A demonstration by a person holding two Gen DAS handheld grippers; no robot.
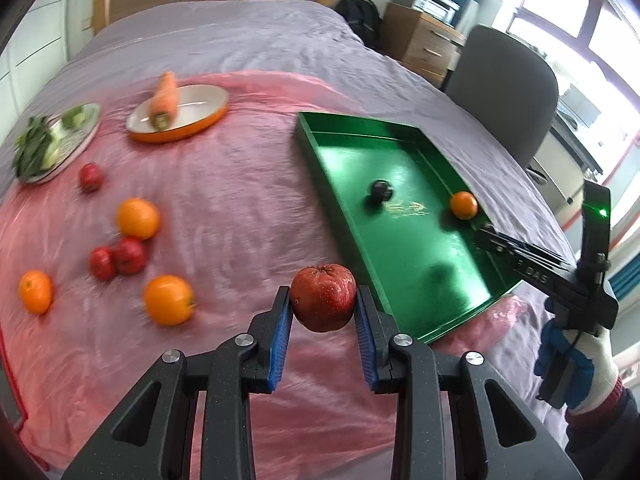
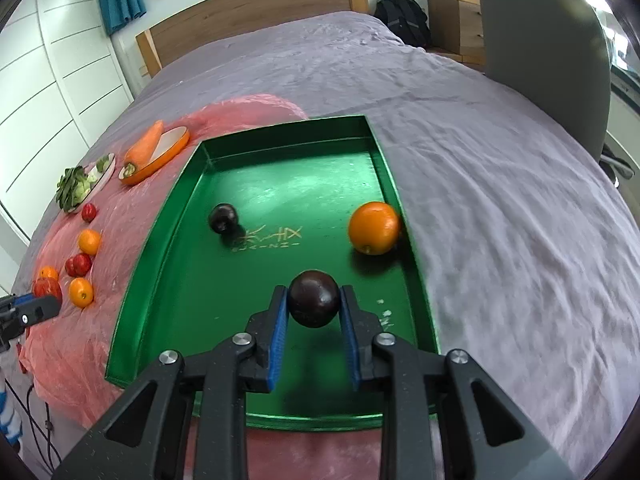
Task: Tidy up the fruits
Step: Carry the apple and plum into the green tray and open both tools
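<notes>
Lying along the left edge of the bed (image 1: 240,40), a pink sheet (image 1: 224,208) carries the loose produce: a plate of greens (image 1: 52,144) at the far left, an orange-rimmed dish (image 1: 180,114) with a carrot (image 1: 165,98) across it, then a scatter of oranges (image 1: 138,218) and small red apples (image 1: 129,255) with open cloth between them and the tray. A broad bare strip of pink sheet runs down the middle, free of objects.

The left gripper (image 1: 323,312) points steeply down over that strip, just off the tray's near-left wall, its blue pads clamped on a red apple (image 1: 323,298) held clear of the sheet.

Right of it sits the green tray (image 1: 400,240), its low walls standing up all round. Inside lie a dark plum (image 2: 223,218) near the left-centre and an orange (image 2: 374,227) against the right wall; the floor between and in front of them is open.

The right gripper (image 2: 314,316) hangs over the tray's near half, angled downward, jaws closed tight on a second dark plum (image 2: 314,298) above the tray floor. In the left wrist view a gloved hand (image 1: 576,364) grips its handle beyond the tray's near-right corner. Past the tray's right wall lies bare grey bedcover, then a grey chair (image 1: 504,88).
</notes>
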